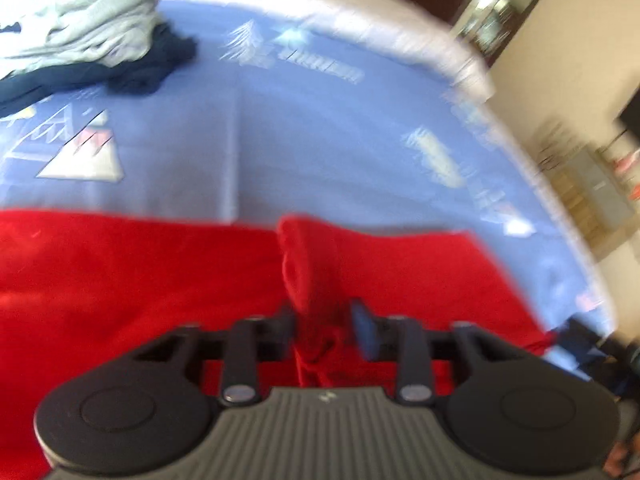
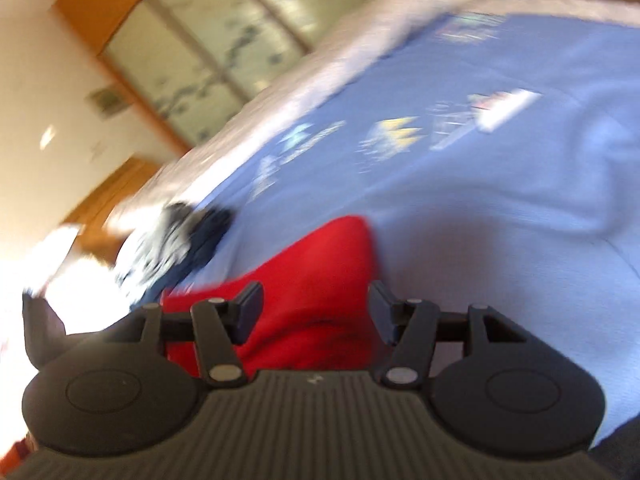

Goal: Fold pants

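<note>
Because the red pants (image 1: 120,280) need a flat place for folding, they lie spread on the blue bed sheet (image 1: 320,140), close to the near edge of the bed. The left gripper (image 1: 324,320) is pinching a bunched fold of the red cloth between its fingers, and that bit stands up like a little hill, likely so it can be pulled over the rest. The right gripper (image 2: 314,312) has its fingers wide apart with red cloth (image 2: 316,280) between them, squeezing nothing. A pile of gray and dark blue clothes (image 1: 92,40) sits at the far left, well apart, out of the way. Both views are blurry.
</note>
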Demonstrator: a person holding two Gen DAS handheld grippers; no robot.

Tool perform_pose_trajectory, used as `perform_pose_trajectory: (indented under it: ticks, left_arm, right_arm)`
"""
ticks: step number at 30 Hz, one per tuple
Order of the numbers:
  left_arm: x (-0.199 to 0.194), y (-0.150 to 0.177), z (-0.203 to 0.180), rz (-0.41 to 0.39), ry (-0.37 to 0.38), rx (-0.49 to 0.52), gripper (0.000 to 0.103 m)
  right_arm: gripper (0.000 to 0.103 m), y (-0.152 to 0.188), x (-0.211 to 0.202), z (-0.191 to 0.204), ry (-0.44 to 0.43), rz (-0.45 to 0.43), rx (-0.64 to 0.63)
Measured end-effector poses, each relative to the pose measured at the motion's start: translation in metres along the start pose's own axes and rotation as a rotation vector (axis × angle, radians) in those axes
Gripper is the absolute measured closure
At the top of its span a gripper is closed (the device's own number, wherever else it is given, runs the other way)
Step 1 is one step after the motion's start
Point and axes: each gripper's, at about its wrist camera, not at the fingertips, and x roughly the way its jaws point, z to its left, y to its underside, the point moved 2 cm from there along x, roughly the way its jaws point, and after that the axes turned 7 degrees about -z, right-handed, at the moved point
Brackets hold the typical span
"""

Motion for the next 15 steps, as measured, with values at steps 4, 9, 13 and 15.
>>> perform_pose_trajectory:
  ticks: [4, 9, 13, 15]
  left_arm:
    - [-0.017, 0.003, 0.007, -0.024, -0.024, -0.011, 0.046]
    - [-0.048, -0.003, 0.027, -0.122, 0.078, -0.19, 0.047]
    - [-0.046, -0.009, 0.022, -0.127, 0.173, -0.183, 0.049]
    - [-0.033, -0.006, 0.016, -0.097, 0.189, -0.175, 0.049]
  right_arm:
    - [0.042, 0.002, 0.013, -0.015, 0.035, 0.03, 0.13]
    - [0.042, 0.004, 0.018, -0.017, 0.01, 0.067, 0.143]
    - [0.042, 0.006, 0.031, -0.019, -0.014, 0.108, 0.191]
    - [0.042, 0.013, 0.043, -0.017, -0.009, 0.142, 0.199]
